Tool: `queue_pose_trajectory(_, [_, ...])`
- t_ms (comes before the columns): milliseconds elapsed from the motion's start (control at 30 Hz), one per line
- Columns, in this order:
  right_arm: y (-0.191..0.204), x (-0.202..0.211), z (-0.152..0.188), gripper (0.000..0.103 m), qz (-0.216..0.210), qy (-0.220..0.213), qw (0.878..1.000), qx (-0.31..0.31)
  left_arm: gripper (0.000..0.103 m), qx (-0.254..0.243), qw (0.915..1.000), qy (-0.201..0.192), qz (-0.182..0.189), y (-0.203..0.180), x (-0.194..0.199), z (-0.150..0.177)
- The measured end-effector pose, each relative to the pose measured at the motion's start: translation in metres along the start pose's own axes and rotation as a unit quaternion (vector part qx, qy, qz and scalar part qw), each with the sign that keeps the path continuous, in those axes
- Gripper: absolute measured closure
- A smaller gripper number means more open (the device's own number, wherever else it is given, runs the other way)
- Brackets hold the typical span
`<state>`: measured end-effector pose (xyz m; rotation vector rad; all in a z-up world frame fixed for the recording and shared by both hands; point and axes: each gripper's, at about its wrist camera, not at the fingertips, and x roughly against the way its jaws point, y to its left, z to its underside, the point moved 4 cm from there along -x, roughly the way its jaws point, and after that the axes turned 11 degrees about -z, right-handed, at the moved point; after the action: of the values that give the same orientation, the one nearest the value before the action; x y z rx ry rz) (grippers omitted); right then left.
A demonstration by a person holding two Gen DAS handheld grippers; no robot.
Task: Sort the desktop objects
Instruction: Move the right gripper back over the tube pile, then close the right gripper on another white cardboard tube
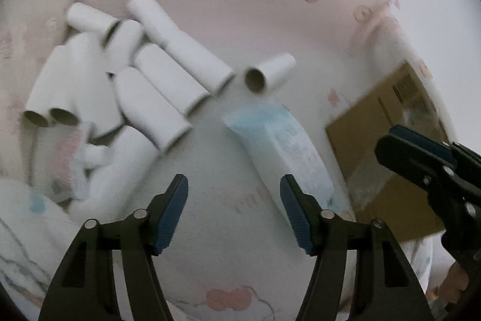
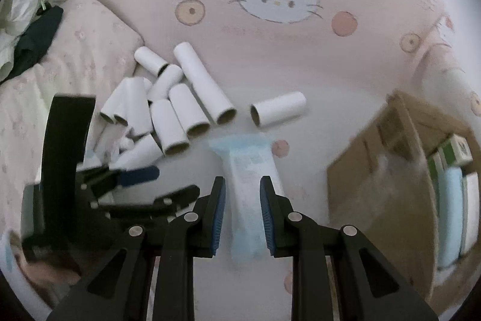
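Both views are softened by motion blur, so the print on the blue-and-white packet (image 2: 251,194) cannot be read, and its near end is hidden behind the right gripper (image 2: 243,215). That gripper's jaws stand apart on either side of the packet; whether the ribbed blue pads (image 2: 219,215) touch it cannot be told. The packet is a flat, soft plastic pouch lying on the pink cartoon-cat sheet (image 2: 270,56), just beside the corner of a brown cardboard box (image 2: 375,170).

The box is cut off at the right edge; inside it, a pale blue pack and green-and-white cartons are only partly seen.

The left gripper (image 1: 234,212) hangs open over bare sheet, its jaws wide apart and holding nothing, with the packet (image 1: 288,146) near its right finger.

To the left lies a heap of white cardboard tubes (image 1: 144,80), smooth cylinders with brown hollow ends, touching and overlapping. One separate tube (image 1: 270,74) lies apart from the heap, just beyond the packet's far end.

A small crumpled wrapper (image 1: 66,164) with pink marking sits against the heap, too blurred to identify.
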<state>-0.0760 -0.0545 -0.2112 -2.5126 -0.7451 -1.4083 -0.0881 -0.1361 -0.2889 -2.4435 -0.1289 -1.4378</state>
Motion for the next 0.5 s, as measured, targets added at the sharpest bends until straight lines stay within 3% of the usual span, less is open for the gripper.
queue_pose_trajectory(67, [0.004, -0.007, -0.011, 0.083, -0.010, -0.008, 1.000, 0.001, 0.091, 0.023, 0.9996, 0.004, -0.013, 0.009, -0.002, -0.004])
queue_pose_trajectory(100, [0.006, -0.012, -0.016, 0.083, -0.017, -0.009, 1.000, 0.003, 0.096, 0.036, 0.9992, 0.006, -0.017, 0.015, -0.004, -0.006])
queue_pose_trajectory(200, [0.014, -0.028, -0.032, 0.083, -0.028, -0.010, 0.999, 0.012, 0.096, 0.071, 0.9974, -0.001, -0.009, 0.033, -0.002, -0.017])
queue_pose_trajectory(400, [0.037, -0.065, -0.057, 0.083, -0.059, -0.003, 0.997, 0.042, 0.096, 0.076, 0.9941, -0.039, -0.066, 0.068, 0.010, -0.054])
queue_pose_trajectory(500, [0.049, -0.077, -0.064, 0.083, -0.085, -0.002, 0.995, 0.050, 0.089, 0.128, 0.9893, -0.038, -0.059, 0.101, 0.009, -0.070])
